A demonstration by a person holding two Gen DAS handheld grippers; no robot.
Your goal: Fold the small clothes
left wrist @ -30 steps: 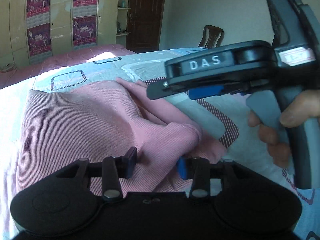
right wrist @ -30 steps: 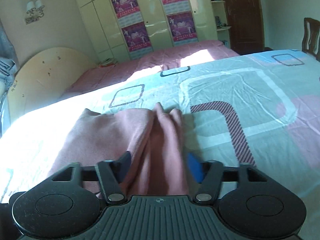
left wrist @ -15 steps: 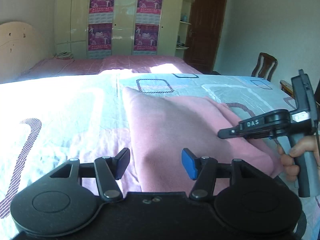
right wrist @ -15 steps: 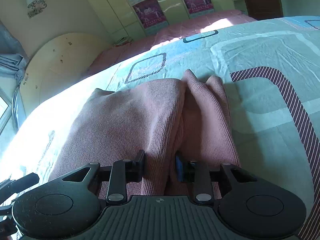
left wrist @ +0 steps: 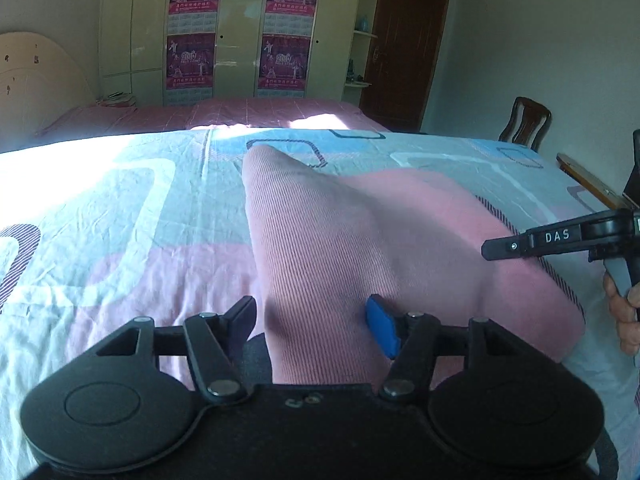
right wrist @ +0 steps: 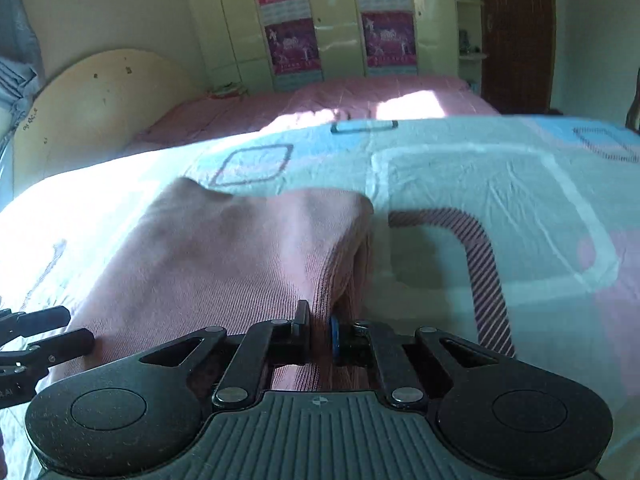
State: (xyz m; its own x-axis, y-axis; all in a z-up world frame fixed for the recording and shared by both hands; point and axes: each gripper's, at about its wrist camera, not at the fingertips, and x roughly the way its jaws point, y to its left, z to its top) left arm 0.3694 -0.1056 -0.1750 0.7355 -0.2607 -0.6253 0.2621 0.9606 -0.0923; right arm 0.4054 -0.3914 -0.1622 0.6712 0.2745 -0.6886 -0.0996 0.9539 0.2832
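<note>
Right gripper: jaws drawn almost together, pinching a raised fold at the near right edge of the pink ribbed garment; cloth is bunched between the black finger and the blue pad, and the fabric rises from the pinch as a ridge. Left gripper: jaws spread wide, nothing clamped; the black left finger sits off the cloth's left edge over the bedsheet, the blue pad rests over the cloth; whether the pad touches the fabric cannot be told. Pink ribbed garment, left wrist view: lies on the bed, partly folded, one corner lifted to a peak toward the far side, its right portion spread toward the other tool. That right gripper appears at the right edge of the left view, marked "DAS", held by a hand, its tip above the garment's right side. The left gripper's fingers show at the left edge of the right view, beside the cloth's near left edge. Bedsheet: pale blue, pink and white with rounded-square outlines and striped bands, creased. Beyond: a second bed in pink cover, wardrobe bearing four magenta posters, a dark door, a wooden chair, a rounded headboard.
</note>
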